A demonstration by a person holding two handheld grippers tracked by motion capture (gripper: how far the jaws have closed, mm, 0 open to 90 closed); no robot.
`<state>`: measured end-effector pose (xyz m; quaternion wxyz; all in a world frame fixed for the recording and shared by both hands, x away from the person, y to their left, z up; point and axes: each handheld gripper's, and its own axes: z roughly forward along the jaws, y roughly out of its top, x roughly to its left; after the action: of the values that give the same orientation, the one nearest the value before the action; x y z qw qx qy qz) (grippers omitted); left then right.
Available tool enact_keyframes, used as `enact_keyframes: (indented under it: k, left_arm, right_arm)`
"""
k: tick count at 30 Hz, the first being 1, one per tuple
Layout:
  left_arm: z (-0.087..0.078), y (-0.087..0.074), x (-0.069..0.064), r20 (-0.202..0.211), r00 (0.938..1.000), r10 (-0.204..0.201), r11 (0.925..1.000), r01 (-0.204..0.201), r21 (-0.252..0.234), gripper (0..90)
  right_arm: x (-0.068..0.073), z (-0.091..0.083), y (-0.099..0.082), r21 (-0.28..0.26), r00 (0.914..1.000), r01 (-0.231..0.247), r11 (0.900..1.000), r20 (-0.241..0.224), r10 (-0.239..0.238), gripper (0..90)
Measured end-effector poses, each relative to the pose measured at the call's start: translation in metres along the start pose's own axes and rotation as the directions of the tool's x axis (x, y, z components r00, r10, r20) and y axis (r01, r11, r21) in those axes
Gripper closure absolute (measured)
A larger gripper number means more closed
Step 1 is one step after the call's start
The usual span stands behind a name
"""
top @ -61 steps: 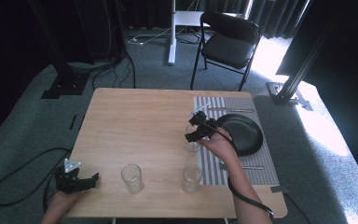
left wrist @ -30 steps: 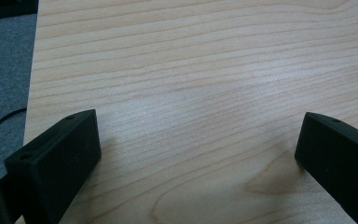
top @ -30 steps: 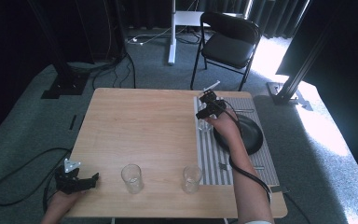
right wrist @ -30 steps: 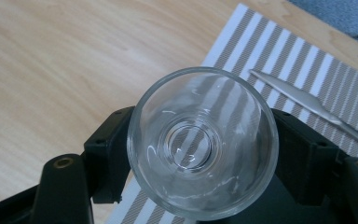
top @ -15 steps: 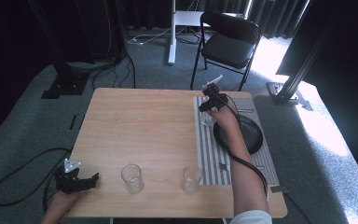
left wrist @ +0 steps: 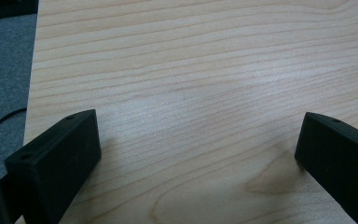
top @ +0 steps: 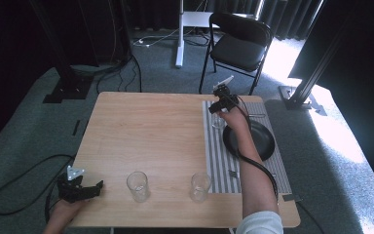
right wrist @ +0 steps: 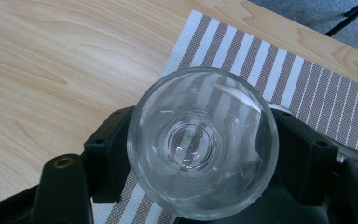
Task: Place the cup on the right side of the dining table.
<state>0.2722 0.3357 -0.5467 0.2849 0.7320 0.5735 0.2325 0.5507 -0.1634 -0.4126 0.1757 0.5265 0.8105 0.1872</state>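
Fingers (right wrist: 109, 154) of the right gripper (top: 222, 105) were clamped on a clear glass (right wrist: 203, 142), one black jaw on each side of its wall, mouth toward the camera. We saw it held over the far left corner of the striped placemat (top: 216, 156), just beside the black plate (top: 258, 139); whether its base touched the mat we could not tell. Left gripper (top: 80, 187) sat at the table's (top: 141, 131) near left corner, jaws spread wide over bare wood, holding nothing. Two more glasses (top: 138, 185) (top: 200, 186) stood at the near edge. We judged one glass nearly placed, release pending, two unset.
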Motion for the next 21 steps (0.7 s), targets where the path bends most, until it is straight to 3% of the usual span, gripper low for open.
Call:
enact_keyframes:
  k: [21]
  left_arm:
    - [0.000,0.000,-0.001,-0.008,0.9999,-0.008,1.0000,0.008,0.001,0.5]
  right_arm:
    - [-0.004,0.021,0.005,0.039,0.9999,-0.012,0.9992,-0.002,0.012,28.0]
